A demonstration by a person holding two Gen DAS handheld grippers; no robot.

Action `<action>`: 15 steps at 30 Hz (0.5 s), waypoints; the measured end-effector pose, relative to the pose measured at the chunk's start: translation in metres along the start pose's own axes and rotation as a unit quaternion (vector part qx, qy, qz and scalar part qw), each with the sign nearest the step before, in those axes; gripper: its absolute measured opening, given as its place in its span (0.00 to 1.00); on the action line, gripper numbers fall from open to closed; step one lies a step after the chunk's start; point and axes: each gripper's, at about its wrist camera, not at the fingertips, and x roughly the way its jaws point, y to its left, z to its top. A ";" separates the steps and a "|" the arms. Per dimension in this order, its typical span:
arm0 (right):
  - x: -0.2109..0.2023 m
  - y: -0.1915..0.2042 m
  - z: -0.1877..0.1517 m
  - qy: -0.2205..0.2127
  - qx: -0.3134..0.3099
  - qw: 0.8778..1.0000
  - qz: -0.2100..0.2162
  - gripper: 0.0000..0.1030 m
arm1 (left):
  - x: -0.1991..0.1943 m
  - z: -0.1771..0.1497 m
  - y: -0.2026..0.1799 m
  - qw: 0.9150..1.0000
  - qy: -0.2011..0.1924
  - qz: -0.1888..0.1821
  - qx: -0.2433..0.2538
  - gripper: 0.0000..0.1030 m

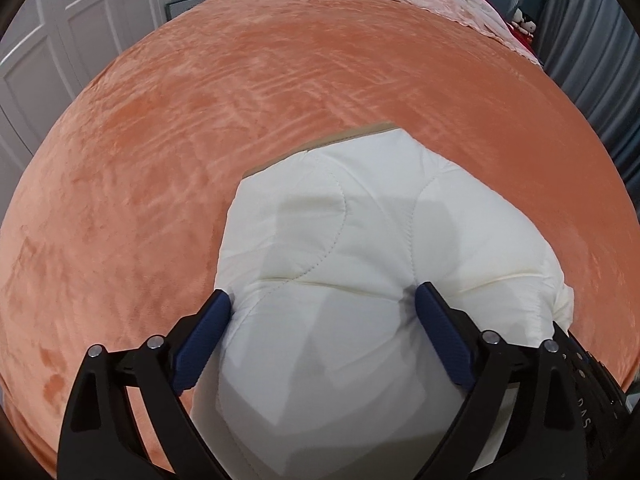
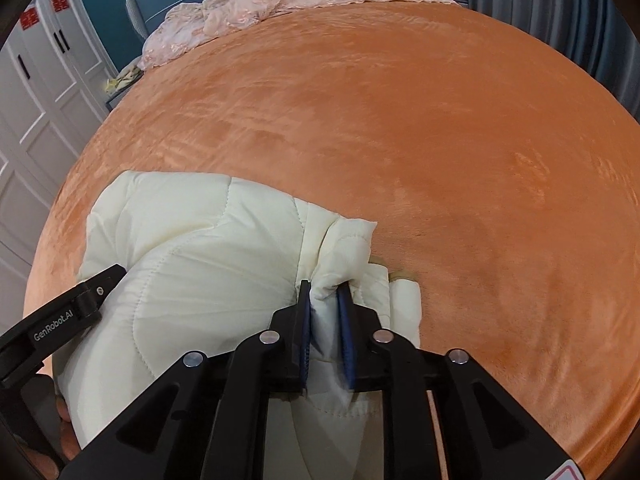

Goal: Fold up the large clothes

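A cream-white quilted padded garment (image 1: 320, 220) lies bundled in folds on the orange plush bed cover (image 1: 240, 80) near the front edge. A tan strip shows at its far edge. My left gripper (image 1: 322, 294) stands wide open, its blue pads astride the garment's puffy bulk, which fills the gap. In the right wrist view the same garment (image 2: 200, 240) sits at lower left. My right gripper (image 2: 325, 286) pinches a narrow fold at the garment's right end between its blue pads, jaws close together. A black finger of the left gripper (image 2: 100, 280) rests on the garment's left side.
A pink lace quilt (image 2: 260, 4) lies crumpled at the head of the bed. White wardrobe doors (image 2: 40, 100) stand to the left, grey curtains (image 2: 580, 20) to the right. The orange cover (image 2: 440, 140) stretches wide beyond the garment. A hand shows at the lower left edge.
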 end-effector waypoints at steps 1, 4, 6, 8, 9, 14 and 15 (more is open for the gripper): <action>0.002 0.001 0.000 -0.003 -0.003 1.000 -0.002 0.16 | 0.001 0.000 0.000 1.000 -0.001 0.000 0.000 0.90; 0.004 0.002 -0.002 -0.009 -0.007 1.000 -0.003 0.17 | 0.006 -0.001 -0.001 1.000 -0.005 0.003 -0.001 0.92; 0.006 0.001 -0.003 -0.012 -0.008 1.000 -0.002 0.17 | 0.008 -0.001 -0.001 1.000 -0.009 0.005 -0.002 0.93; 0.007 0.001 -0.005 -0.016 -0.008 1.000 0.000 0.17 | 0.010 -0.002 -0.001 1.000 -0.012 0.007 -0.002 0.94; 0.008 0.001 -0.005 -0.017 -0.007 1.000 0.001 0.17 | 0.011 -0.002 -0.001 1.000 -0.013 0.008 -0.002 0.94; 0.011 0.000 -0.006 -0.023 -0.004 1.000 0.007 0.17 | 0.013 -0.004 -0.002 1.000 -0.023 0.014 -0.001 0.94; 0.011 0.000 -0.006 -0.024 -0.004 1.000 0.007 0.17 | 0.014 -0.005 -0.002 1.000 -0.025 0.016 -0.001 0.95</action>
